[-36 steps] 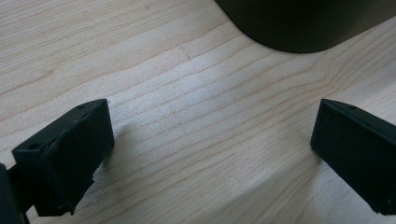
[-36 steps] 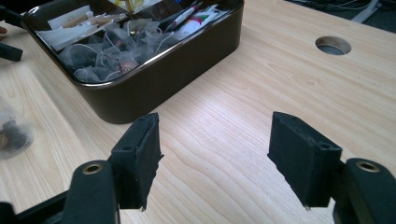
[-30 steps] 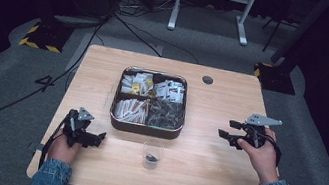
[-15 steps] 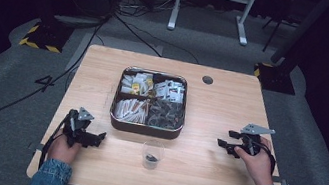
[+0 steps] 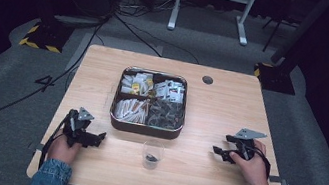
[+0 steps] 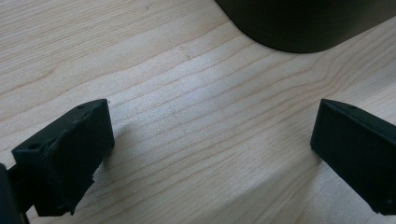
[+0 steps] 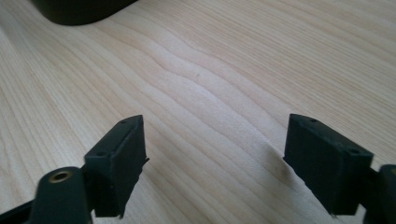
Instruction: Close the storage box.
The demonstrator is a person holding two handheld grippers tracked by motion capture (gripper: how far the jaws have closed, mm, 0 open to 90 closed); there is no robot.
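Both hand-held grippers rest low on the pale wooden table (image 5: 230, 108). Left gripper (image 5: 96, 138) has its jaws spread wide and empty; right gripper (image 5: 218, 152) has just been opening, with bare wood between its jaws. Between them stands a small clear plastic cup (image 5: 152, 154), just in front of the dark metal compartment tray (image 5: 144, 129).
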